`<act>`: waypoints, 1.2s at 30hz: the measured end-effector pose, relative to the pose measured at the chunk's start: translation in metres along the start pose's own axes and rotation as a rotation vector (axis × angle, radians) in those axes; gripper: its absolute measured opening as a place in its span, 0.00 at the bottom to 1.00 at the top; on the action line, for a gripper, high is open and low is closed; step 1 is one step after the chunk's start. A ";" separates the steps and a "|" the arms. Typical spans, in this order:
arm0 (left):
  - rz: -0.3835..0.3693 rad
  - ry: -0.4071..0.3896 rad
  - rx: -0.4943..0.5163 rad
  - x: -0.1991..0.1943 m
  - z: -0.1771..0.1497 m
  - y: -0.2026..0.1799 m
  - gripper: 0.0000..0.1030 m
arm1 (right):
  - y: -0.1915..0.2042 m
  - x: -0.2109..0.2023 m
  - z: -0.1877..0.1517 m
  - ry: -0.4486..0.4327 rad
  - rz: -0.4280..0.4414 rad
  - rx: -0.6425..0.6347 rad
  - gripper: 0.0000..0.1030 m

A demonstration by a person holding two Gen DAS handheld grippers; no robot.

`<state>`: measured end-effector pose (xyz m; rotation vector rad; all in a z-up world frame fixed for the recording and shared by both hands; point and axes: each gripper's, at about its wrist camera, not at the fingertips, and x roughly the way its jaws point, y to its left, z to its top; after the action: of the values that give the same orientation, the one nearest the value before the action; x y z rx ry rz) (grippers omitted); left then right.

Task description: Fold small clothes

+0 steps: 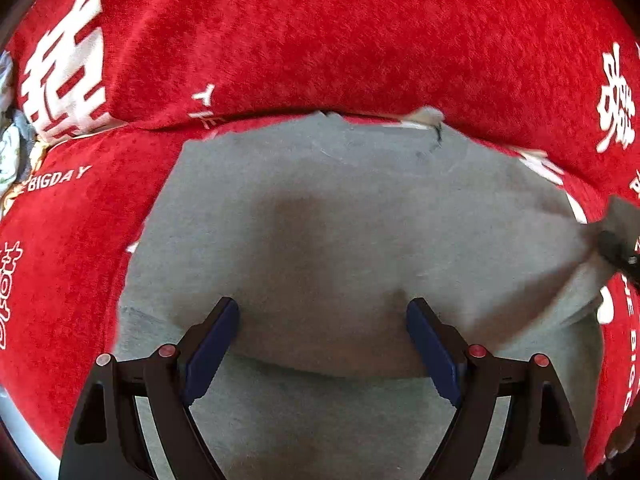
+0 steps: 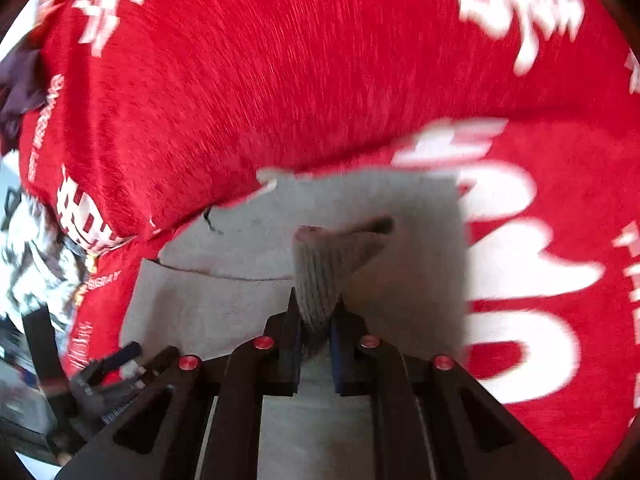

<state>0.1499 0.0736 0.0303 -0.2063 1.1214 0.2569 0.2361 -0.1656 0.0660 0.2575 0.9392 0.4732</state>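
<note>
A grey garment (image 1: 340, 240) is spread on a red cloth (image 1: 320, 32) printed with white characters. The left gripper (image 1: 323, 312) is held above the garment's middle, jaws wide apart, nothing between them. The right gripper (image 2: 316, 320) is clamped on a ribbed grey cuff (image 2: 324, 268), lifted off the fabric; what is probably the same grip is seen at the right edge of the left view. Patterned clothes (image 2: 36, 256) are blurred at far left.
</note>
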 end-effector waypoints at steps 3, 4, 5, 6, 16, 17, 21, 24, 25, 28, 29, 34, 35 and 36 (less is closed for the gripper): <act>0.053 -0.015 0.062 0.003 -0.003 -0.013 0.84 | -0.018 -0.002 -0.011 0.009 0.000 0.014 0.20; 0.056 -0.015 0.071 0.002 -0.002 -0.014 0.84 | -0.026 0.003 -0.016 0.051 0.008 0.039 0.28; 0.049 -0.008 0.067 0.002 0.000 -0.014 0.84 | -0.035 0.005 -0.021 0.077 0.019 0.066 0.36; 0.039 0.001 0.057 0.001 0.002 -0.013 0.84 | -0.042 0.003 -0.024 0.074 0.054 0.090 0.37; 0.034 0.004 0.079 0.006 0.002 -0.005 0.84 | -0.029 -0.030 -0.001 -0.066 0.030 -0.043 0.83; 0.031 0.006 0.076 0.006 0.002 -0.002 0.84 | -0.023 -0.026 0.000 -0.065 0.024 -0.075 0.84; 0.031 0.012 0.075 0.007 0.003 0.009 0.84 | -0.009 0.011 0.008 0.065 0.002 -0.193 0.85; 0.030 0.015 0.055 0.006 0.002 0.026 0.85 | -0.009 0.016 0.002 0.189 0.147 -0.176 0.82; 0.023 0.015 0.046 0.006 0.001 0.030 0.85 | -0.008 0.009 -0.004 0.199 0.202 -0.185 0.82; 0.018 0.017 0.042 0.003 -0.001 0.041 0.85 | -0.004 -0.015 -0.030 0.233 0.261 -0.282 0.82; 0.028 0.017 0.044 0.001 0.000 0.041 0.85 | -0.006 -0.018 -0.035 0.242 0.249 -0.296 0.82; 0.008 -0.027 0.062 -0.018 0.000 0.023 0.85 | -0.013 -0.029 -0.029 0.167 0.173 -0.272 0.83; 0.005 -0.030 0.074 -0.019 0.000 0.018 0.85 | -0.010 -0.026 -0.024 0.145 0.174 -0.253 0.83; 0.006 -0.027 0.089 -0.017 -0.001 0.012 0.85 | -0.008 -0.023 -0.021 0.140 0.180 -0.242 0.83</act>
<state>0.1382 0.0832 0.0453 -0.1203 1.1041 0.2142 0.2094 -0.1833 0.0668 0.0904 0.9890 0.7726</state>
